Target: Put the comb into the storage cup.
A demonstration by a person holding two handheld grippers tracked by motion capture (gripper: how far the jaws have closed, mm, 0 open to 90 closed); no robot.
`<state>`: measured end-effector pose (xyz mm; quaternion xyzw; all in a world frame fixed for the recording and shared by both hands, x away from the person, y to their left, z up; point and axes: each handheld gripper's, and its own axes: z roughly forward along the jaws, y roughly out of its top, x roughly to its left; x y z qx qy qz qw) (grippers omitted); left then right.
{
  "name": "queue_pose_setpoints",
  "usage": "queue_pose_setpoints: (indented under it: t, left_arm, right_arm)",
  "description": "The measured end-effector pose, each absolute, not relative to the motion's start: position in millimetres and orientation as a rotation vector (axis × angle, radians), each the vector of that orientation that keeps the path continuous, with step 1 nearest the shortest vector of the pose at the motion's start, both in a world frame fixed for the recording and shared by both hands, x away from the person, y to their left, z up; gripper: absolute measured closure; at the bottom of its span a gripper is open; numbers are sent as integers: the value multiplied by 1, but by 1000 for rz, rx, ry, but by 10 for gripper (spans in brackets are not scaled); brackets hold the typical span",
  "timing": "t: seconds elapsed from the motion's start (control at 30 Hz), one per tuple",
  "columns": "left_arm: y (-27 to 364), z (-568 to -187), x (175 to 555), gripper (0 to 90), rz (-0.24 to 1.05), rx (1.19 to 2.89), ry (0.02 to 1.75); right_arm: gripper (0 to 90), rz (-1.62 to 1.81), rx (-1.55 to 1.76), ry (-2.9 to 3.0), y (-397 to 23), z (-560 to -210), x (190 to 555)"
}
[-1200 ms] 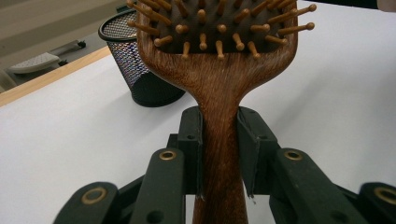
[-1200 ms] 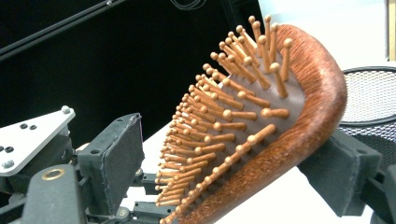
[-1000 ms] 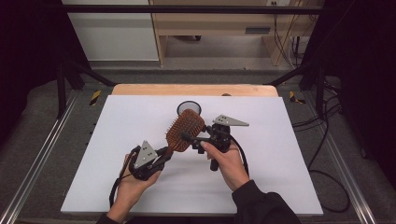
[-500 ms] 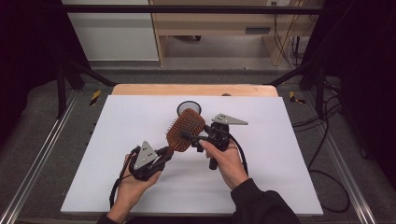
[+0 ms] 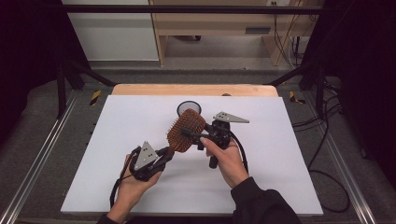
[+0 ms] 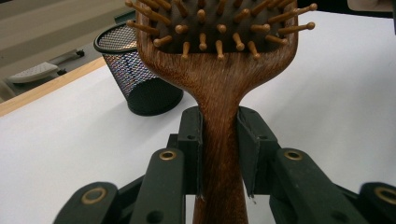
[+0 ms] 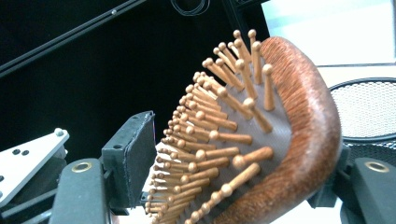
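— Two grippers and one wooden paddle hairbrush [image 5: 186,129] logged. Held how?

— Raised above the white table sheet [image 5: 116,140], near its middle, bristles up. Handle clamped between jaws of left gripper [image 5: 164,154]; both pads pressed flat against the narrow neck in the left gripper view [image 6: 219,140]. Head set between jaws of right gripper [image 5: 191,134], spread wide: one pad [image 7: 133,156] against the peg tips, the other behind the wooden back. Firm squeeze or mere bracket not determinable.

— Other stock on the surface?

— One black mesh cup [image 5: 188,108], upright, just behind the brush head, toward the far edge. Otherwise plain white sheet over a light wood tabletop [image 5: 196,89], wood exposed as a strip at the far side.

— Surroundings?

— Metal rails [image 5: 42,158] along both sides, grey floor, dark drapes left and right, black cables [image 5: 327,140] trailing at right, pale wooden furniture [image 5: 219,23] at the back wall. Dark sleeve [image 5: 261,205] on right forearm.
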<state>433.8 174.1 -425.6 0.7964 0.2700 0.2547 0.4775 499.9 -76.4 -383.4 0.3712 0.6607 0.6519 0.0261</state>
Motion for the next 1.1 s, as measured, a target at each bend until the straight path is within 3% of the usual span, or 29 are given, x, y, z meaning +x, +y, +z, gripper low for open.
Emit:
queue_pose_setpoints:
  t: [0.63,1.1]
  left_arm:
    - [176,-425,434,729,623,1931,668]
    - [177,-427,435,731,611,1919,690]
  right_arm:
    - [365,2023,1142,2042,-73,-379,497]
    - [479,2018,1074,2055,-62,-367,488]
